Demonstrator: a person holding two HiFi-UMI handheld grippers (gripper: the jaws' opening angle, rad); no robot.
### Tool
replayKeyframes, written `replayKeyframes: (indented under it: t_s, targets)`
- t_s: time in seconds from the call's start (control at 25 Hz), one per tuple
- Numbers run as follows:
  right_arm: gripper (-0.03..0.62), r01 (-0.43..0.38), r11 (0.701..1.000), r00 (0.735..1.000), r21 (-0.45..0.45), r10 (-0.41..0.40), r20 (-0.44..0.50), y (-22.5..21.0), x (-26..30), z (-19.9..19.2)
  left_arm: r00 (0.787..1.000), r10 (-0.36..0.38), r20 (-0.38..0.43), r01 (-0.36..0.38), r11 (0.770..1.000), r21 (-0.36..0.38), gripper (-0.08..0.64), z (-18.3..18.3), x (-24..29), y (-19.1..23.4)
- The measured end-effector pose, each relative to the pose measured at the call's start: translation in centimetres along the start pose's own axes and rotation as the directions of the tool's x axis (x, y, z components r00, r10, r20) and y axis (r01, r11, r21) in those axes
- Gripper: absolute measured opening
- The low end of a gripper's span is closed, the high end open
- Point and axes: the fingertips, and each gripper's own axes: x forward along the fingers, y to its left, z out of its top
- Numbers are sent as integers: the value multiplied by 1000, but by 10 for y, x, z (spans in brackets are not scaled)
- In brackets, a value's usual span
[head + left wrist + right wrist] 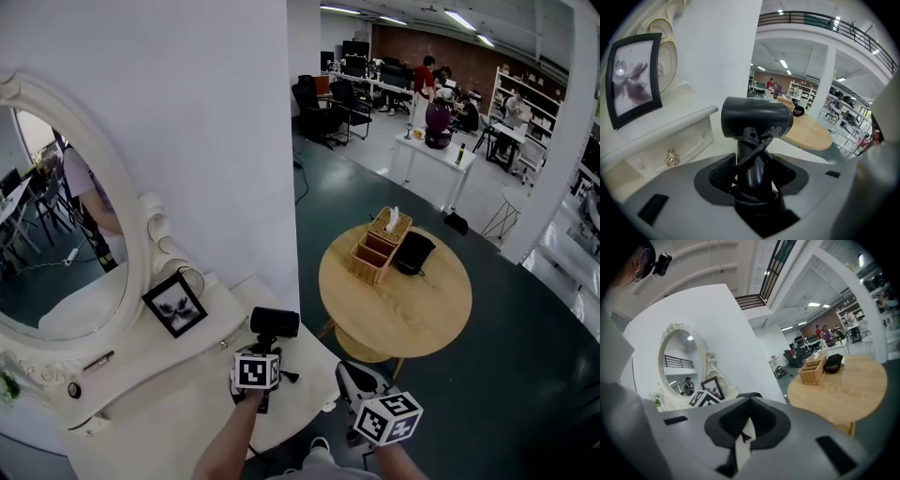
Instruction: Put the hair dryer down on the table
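Observation:
A black hair dryer (pixel 275 322) stands upright in my left gripper (pixel 266 351), barrel on top, above the right end of the white dressing table (pixel 178 412). In the left gripper view the hair dryer (pixel 757 117) fills the middle, its cord looped round the handle, and my left gripper (pixel 751 165) is shut on that handle. My right gripper (pixel 351 377) hangs just off the table's right edge, jaws together with nothing between them. In its own view the right gripper (pixel 749 403) points toward the mirror and the round table.
An oval white-framed mirror (pixel 56 216) and a black picture frame (pixel 174 304) stand on the dressing table's raised shelf. To the right is a round wooden table (pixel 412 309) with a wicker basket (pixel 380 246) and a black pouch (pixel 413 252). Desks and people fill the far room.

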Motion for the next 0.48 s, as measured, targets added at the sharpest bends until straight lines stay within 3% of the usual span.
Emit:
replayKeyframes:
  t_s: [0.48]
  targets:
    - [3, -11, 1000, 1000, -2, 11, -10, 7, 0, -6, 998, -15, -65, 13, 1000, -22, 213, -7, 14, -1]
